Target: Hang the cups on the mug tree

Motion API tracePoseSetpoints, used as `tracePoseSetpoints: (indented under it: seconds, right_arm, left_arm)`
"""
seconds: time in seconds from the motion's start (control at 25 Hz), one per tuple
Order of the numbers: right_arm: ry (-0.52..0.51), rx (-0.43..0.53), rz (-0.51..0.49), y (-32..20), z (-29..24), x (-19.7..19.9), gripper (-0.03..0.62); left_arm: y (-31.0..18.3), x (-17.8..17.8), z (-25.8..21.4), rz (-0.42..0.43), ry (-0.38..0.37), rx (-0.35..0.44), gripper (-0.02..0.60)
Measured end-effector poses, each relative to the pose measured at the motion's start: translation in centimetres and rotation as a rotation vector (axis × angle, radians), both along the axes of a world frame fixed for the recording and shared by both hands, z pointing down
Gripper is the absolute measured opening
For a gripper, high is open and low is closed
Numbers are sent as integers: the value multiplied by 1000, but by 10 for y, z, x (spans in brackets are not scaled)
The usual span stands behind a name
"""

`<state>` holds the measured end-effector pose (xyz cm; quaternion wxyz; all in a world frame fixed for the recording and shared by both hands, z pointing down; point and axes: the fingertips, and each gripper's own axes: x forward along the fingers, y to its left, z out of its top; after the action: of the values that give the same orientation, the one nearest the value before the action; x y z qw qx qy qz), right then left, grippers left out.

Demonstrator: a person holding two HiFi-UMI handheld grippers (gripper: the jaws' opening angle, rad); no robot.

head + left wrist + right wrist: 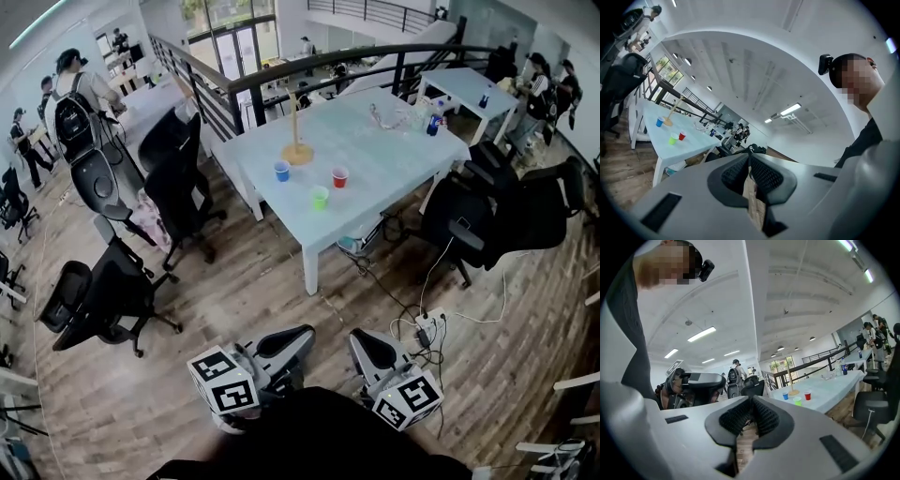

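Note:
On a pale blue table (394, 178) some way ahead stand a blue cup (281, 171), a red cup (339, 177) and a green cup (320, 198). A wooden mug tree (298, 141) rises behind them on a round base. Both grippers are held low and near me, far from the table. My left gripper (305, 335) is shut with nothing in it, and my right gripper (361, 339) is shut and empty too. In the left gripper view the cups show small at the left, the blue cup (659, 122) nearest the mug tree (671, 112). The right gripper view shows the red cup (807, 395) and mug tree (791, 380) at the right.
Black office chairs (178, 178) stand left of the table and more (487, 216) to its right. Cables and a power strip (427, 328) lie on the wooden floor between me and the table. A railing (309, 70) runs behind the table. People stand at the far left and right.

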<state>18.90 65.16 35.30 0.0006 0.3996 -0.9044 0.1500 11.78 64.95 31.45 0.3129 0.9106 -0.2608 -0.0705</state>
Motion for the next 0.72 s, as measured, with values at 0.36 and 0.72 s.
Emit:
tracePoseSetpoints:
  seconds: [0.36, 0.72]
  right_arm:
    - [7, -22, 75, -106, 0, -26, 43]
    - [12, -76, 100, -189, 5, -81, 43]
  left_arm:
    - [-108, -30, -2, 53, 17, -20, 28]
    - [-190, -89, 2, 54, 39, -44, 28]
